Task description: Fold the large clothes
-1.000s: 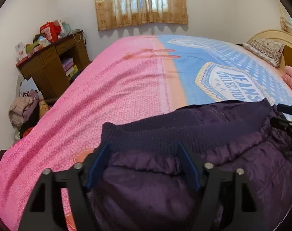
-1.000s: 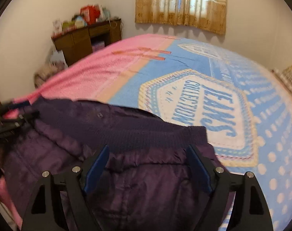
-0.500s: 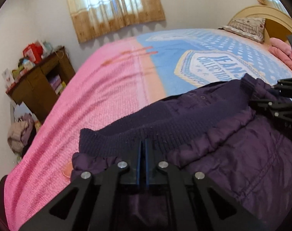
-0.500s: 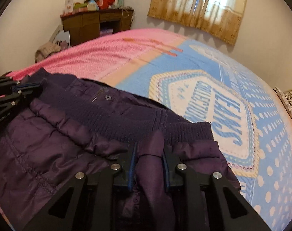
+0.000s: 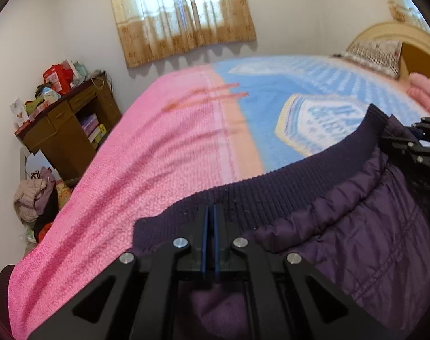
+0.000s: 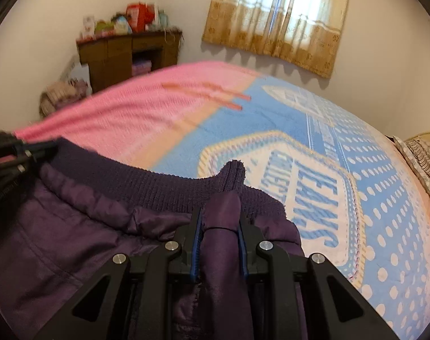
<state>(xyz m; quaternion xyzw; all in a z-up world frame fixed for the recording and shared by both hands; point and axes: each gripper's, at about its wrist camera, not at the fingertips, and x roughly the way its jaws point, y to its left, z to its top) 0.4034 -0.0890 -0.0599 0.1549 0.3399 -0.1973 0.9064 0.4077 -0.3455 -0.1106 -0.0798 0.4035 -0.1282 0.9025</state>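
Observation:
A dark purple padded jacket (image 5: pixel 370 226) with a ribbed knit hem (image 5: pixel 285 181) is held up over the bed. My left gripper (image 5: pixel 210 218) is shut on the hem's left end. My right gripper (image 6: pixel 219 221) is shut on a bunched fold of the jacket (image 6: pixel 73 240) at the hem's right end (image 6: pixel 158 184). The hem is stretched between the two grippers. The right gripper shows at the right edge of the left wrist view (image 5: pixel 424 144), and the left gripper at the left edge of the right wrist view (image 6: pixel 14 153).
The bed carries a pink and blue blanket (image 5: pixel 172 155) with a printed emblem (image 6: pixel 314 187). A brown cabinet (image 5: pixel 67 124) with clutter on top stands by the far wall. A clothes pile (image 5: pixel 36 198) lies on the floor. Pillows (image 5: pixel 379 53) lie at the headboard.
Both grippers went from open around the hem to shut on the jacket. They have since lifted it, and the hem is pulled straighter between them.

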